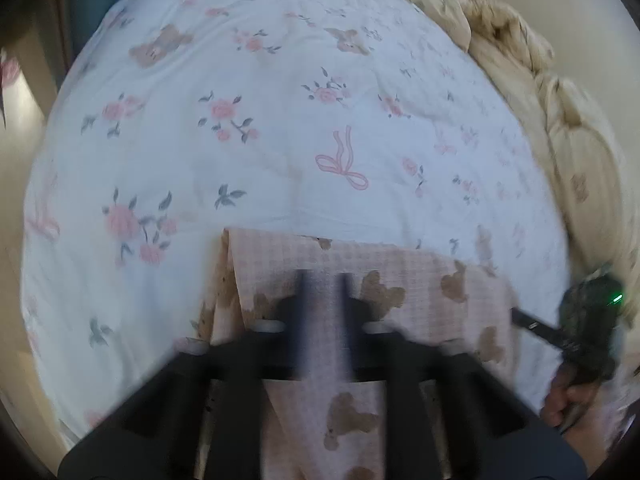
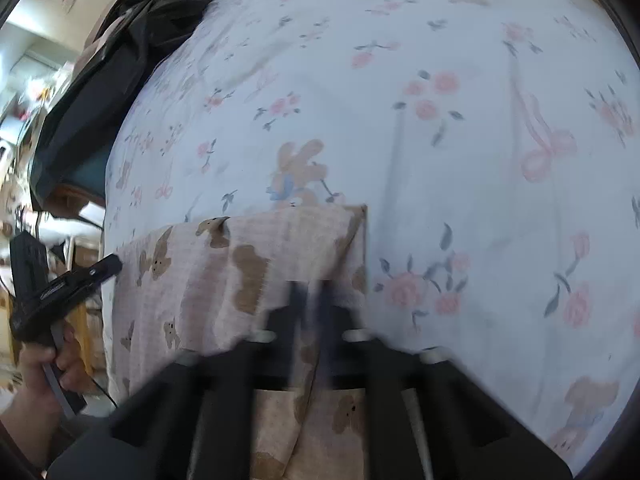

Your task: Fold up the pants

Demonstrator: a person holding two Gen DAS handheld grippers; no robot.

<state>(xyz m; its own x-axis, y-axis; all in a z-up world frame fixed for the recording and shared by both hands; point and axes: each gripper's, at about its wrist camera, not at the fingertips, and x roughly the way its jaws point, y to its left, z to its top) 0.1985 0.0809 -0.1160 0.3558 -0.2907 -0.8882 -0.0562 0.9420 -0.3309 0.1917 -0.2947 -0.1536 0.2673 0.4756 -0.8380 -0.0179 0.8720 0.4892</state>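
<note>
The pants [image 1: 416,276] are pink check cloth with brown bear prints, held up over a white floral bed sheet [image 1: 256,128]. My left gripper [image 1: 323,280] is shut on the pants near their left top corner. My right gripper [image 2: 310,286] is shut on the pants [image 2: 224,268] near their right top corner. The top edge is stretched between both grippers. The right gripper also shows at the right of the left wrist view [image 1: 536,322], and the left gripper at the left of the right wrist view [image 2: 108,266]. Both views are motion-blurred.
A beige quilted duvet [image 1: 560,128] lies bunched along the bed's far right side. Dark clothing [image 2: 120,64] is piled past the bed's left edge, with cluttered furniture behind it. The sheet [image 2: 460,120] spreads flat ahead of both grippers.
</note>
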